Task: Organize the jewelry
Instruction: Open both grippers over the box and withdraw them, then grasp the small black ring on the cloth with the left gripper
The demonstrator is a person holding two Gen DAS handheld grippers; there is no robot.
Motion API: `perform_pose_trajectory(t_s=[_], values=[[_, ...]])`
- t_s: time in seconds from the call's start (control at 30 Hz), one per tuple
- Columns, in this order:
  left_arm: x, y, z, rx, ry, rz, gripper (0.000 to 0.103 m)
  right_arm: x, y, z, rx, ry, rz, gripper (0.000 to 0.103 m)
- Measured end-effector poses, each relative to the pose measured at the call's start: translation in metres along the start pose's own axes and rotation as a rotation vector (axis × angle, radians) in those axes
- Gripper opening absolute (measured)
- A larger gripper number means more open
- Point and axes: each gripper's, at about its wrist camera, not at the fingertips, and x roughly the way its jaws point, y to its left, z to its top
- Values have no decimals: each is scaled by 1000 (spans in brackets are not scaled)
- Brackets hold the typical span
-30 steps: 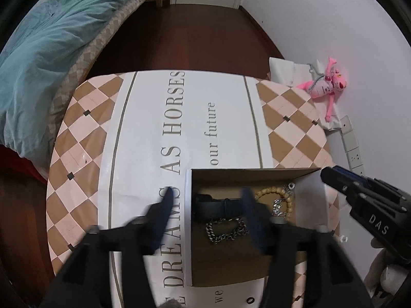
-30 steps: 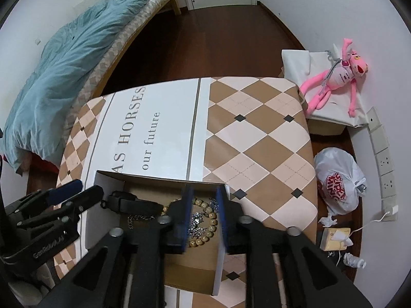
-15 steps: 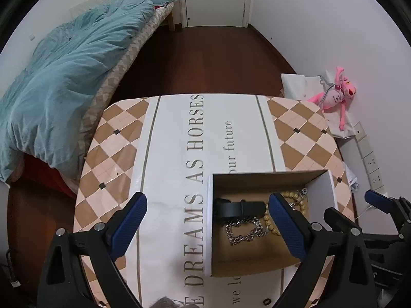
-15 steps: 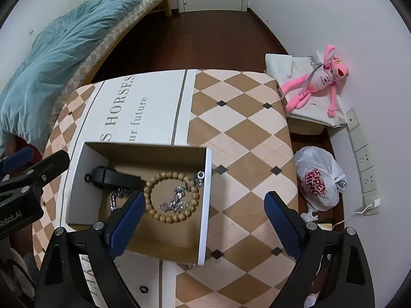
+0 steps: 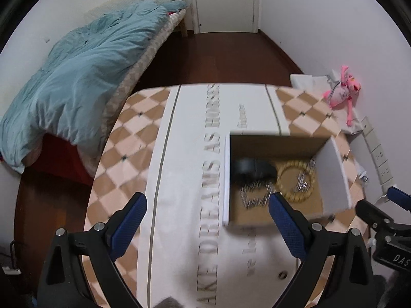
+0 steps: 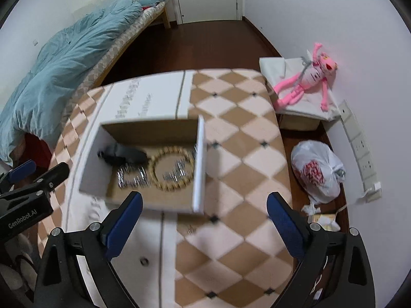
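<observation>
An open cardboard box (image 6: 143, 169) sits on a table (image 6: 241, 154) covered in a checked cloth with a white printed band. Inside the box lie a wooden bead bracelet (image 6: 170, 170), a silver chain (image 6: 132, 177) beside it, and a dark strap-like piece (image 6: 123, 155) at the back; more silver links lie inside the bead ring. The left gripper (image 5: 206, 222) hangs above the table at the near left of the box, its jaws having just spread wide, nothing between them. The right gripper (image 6: 204, 219) hovers over the box's near right corner, its jaws likewise just opened and empty. A bed (image 6: 69, 59) and a pink toy (image 6: 305, 82) flank the table.
</observation>
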Motion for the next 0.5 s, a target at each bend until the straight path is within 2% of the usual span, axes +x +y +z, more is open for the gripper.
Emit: perform_pose_trajectory(t_s=[0.1,0.27,0.37,0.5], values=[[5,-8,-28,12,29,16,97,6,-11,-30,23,17,-29,99],[26,-32,-72,37,126,-25,97,25,-32,-76,90,72,-44,96],[30,-48,-90,50,146,-54,96,33,-42,-96,114,92,-62,86],[29,-67,-101,78,141,-89,96,36,-50,-109,135,92,-71,65]])
